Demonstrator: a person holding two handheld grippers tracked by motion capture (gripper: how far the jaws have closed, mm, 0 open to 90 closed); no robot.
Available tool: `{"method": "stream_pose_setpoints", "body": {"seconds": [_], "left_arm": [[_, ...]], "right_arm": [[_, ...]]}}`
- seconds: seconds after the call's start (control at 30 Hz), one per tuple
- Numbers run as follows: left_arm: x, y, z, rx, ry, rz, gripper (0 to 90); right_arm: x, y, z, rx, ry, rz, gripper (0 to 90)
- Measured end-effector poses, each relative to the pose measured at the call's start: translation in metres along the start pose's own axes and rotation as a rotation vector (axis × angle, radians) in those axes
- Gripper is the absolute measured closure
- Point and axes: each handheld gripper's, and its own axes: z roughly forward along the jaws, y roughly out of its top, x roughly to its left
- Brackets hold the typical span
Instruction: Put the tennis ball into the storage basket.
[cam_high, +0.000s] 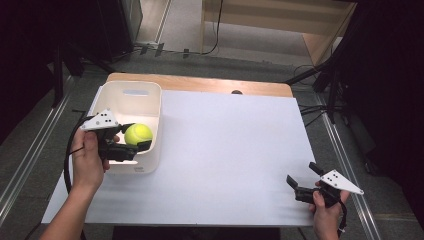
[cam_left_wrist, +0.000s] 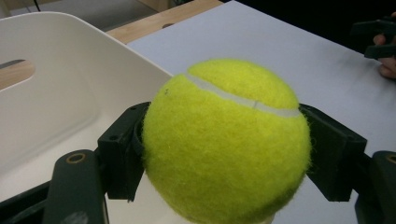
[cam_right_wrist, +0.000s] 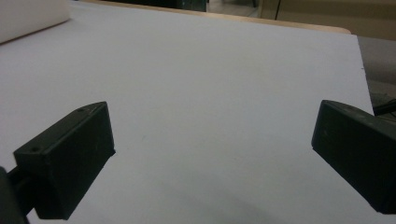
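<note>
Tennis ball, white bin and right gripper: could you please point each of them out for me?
Tennis ball (cam_left_wrist: 224, 140), left gripper view: on its yellow felt, below the seam.
White bin (cam_high: 131, 92), high view: on its far wall, at the handle slot.
Right gripper (cam_high: 301, 176), high view: midway between its open fingertips.

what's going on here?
A person holds a tool in each hand. The left tool is clamped on a tennis ball, held over the white bin at the table's left side. The right tool is open and idle near the right front corner.
</note>
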Motion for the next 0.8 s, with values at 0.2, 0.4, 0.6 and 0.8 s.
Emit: {"method": "stream_pose_setpoints", "body": {"seconds": [0.2, 0.4, 0.6, 0.8], "left_arm": [[-0.0056, 0.0001, 0.0008, 0.037, 0.030, 0.018, 24.5], [-0.0057, -0.0006, 0.0002, 0.031, 0.040, -0.002, 24.4], [-0.0069, -0.0028, 0.0017, 0.050, 0.056, 0.007, 24.2], [-0.0080, -0.0015, 0.0004, 0.031, 0.044, 0.008, 14.1]], "right_arm": [[0.0000, 0.0000, 0.0000, -0.001, 0.000, 0.000, 0.0], [0.0000, 0.0000, 0.0000, 0.000, 0.000, -0.001, 0.0], [0.0000, 0.0000, 0.0001, 0.001, -0.001, -0.001, 0.0], [0.0000, 0.0001, 0.0002, 0.001, 0.000, -0.001, 0.0]]}}
